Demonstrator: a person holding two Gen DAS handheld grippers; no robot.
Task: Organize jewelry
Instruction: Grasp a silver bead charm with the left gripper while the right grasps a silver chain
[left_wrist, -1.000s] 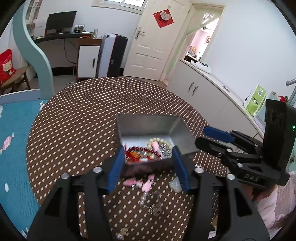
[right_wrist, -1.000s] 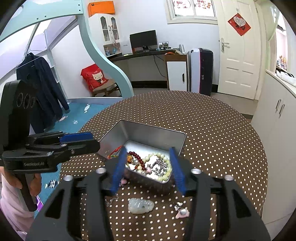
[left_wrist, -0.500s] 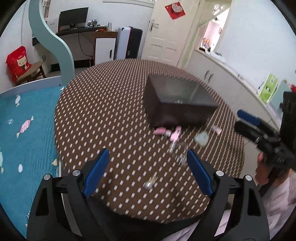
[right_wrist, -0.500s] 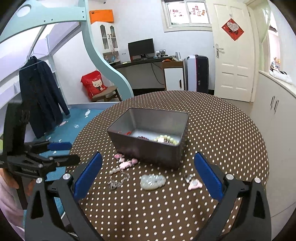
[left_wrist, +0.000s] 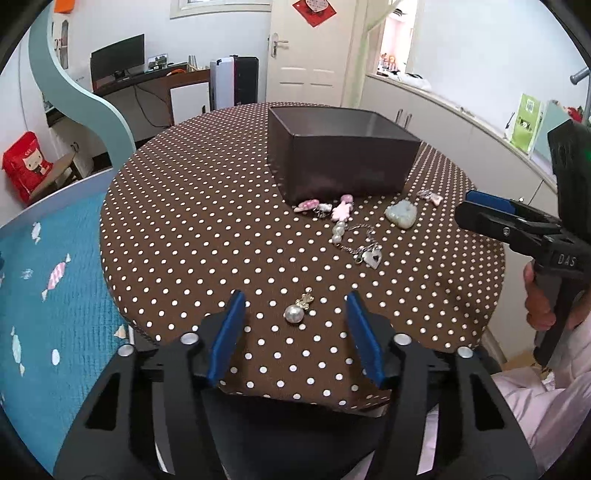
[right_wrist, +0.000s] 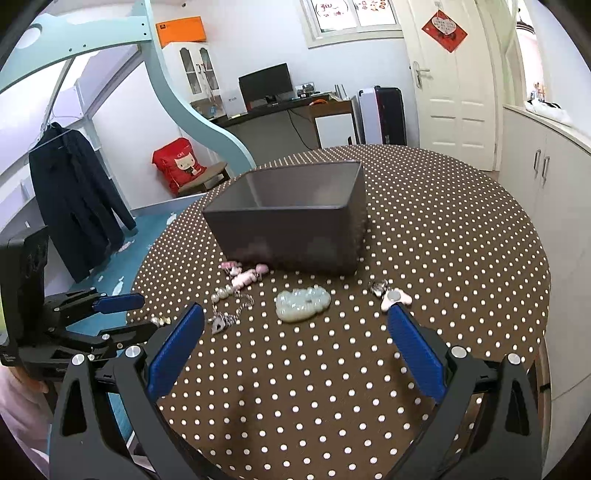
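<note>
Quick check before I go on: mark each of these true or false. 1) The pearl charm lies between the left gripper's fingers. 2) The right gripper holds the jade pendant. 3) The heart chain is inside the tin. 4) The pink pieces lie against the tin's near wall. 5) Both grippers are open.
1) True: the pearl charm lies on the table between the left gripper's open jaws, untouched.
2) False: the right gripper is empty; the jade pendant lies on the table ahead of it.
3) False: the heart chain lies on the table, outside the tin.
4) True: the pink pieces lie there.
5) True.
</note>
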